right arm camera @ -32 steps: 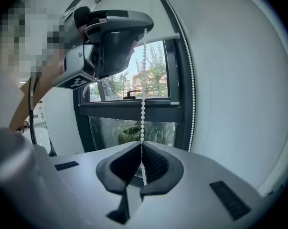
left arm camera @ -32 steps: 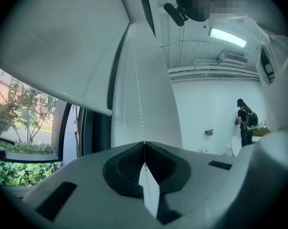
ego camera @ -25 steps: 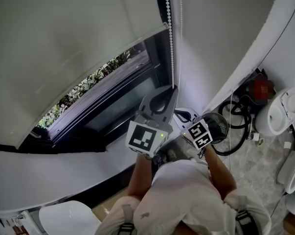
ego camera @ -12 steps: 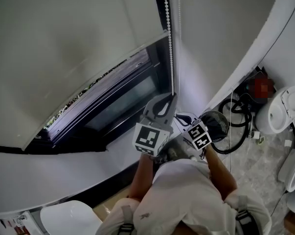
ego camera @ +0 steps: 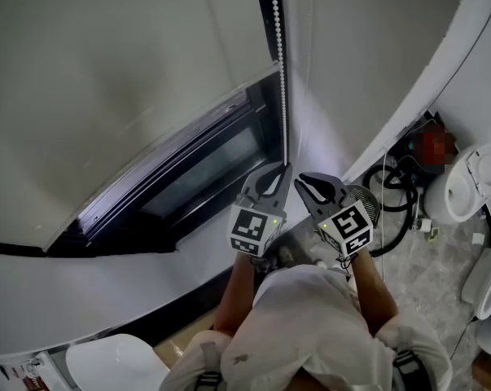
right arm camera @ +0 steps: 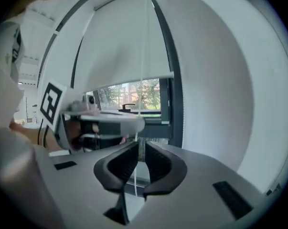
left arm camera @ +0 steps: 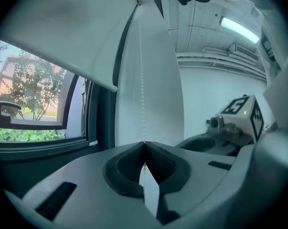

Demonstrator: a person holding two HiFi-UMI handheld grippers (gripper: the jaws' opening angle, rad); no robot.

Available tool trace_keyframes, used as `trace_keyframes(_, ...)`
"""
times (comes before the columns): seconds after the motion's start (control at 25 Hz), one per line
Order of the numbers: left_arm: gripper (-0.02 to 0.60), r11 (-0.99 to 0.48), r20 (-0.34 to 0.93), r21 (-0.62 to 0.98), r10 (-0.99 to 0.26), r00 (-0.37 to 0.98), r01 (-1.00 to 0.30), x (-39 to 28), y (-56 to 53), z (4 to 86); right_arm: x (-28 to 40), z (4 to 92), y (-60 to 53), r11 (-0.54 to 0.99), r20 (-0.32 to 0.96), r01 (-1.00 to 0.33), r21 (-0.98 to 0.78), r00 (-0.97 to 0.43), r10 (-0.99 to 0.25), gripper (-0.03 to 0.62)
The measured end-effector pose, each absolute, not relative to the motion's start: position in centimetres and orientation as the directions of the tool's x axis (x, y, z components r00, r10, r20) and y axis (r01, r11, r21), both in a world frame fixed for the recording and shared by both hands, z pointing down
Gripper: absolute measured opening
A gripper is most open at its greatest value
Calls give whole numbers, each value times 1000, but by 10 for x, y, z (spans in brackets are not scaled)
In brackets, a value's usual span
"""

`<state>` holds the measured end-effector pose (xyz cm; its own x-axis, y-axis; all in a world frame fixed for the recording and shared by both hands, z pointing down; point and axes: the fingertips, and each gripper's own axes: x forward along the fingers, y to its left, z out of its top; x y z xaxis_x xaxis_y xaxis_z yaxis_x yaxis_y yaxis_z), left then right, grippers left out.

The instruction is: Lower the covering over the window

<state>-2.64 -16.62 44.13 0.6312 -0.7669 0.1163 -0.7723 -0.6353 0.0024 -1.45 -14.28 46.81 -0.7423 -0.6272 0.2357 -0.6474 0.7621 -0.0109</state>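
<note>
A white roller blind (ego camera: 123, 80) hangs over the dark-framed window (ego camera: 188, 177), and only a narrow strip of glass shows under its bottom bar (ego camera: 160, 149). The white bead chain (ego camera: 278, 72) drops along the frame's right side. My left gripper (ego camera: 284, 169) is shut on this chain, and in the left gripper view the beads (left arm camera: 143, 94) run up out of the closed jaws (left arm camera: 144, 143). My right gripper (ego camera: 308, 182) sits just right of it. Its jaws have just been opening, and the chain (right arm camera: 143, 80) passes loosely between them (right arm camera: 139, 147).
To the right, on the tiled floor, stand a round black fan (ego camera: 361, 206), coiled black hose (ego camera: 400, 198) and white toilets (ego camera: 473, 177). A white rounded seat (ego camera: 115, 361) is at the lower left. The white sill ledge (ego camera: 107, 287) runs below the window.
The blind's bottom bar has come down, hiding the greenery outside. My left gripper has sunk along the chain, still shut. My right gripper has risen beside it and its jaws have parted.
</note>
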Motion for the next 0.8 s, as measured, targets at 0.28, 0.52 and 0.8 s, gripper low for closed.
trace_keyframes(0.28, 14, -632, 164, 21, -762, 626, -775, -26, -167, 476, -16, 391, -149, 758, 107, -649, 60, -751, -651, 57)
trace_keyframes(0.52, 14, -632, 194, 31, -756, 625, -774, -27, -166, 502, -24, 343, -160, 748, 23, -653, 121, -751, -660, 57)
trace_keyframes(0.8, 14, -631, 260, 56, -739, 622, -773, -28, -163, 538, -30, 311, -176, 728, -26, -669, 151, -739, -673, 67)
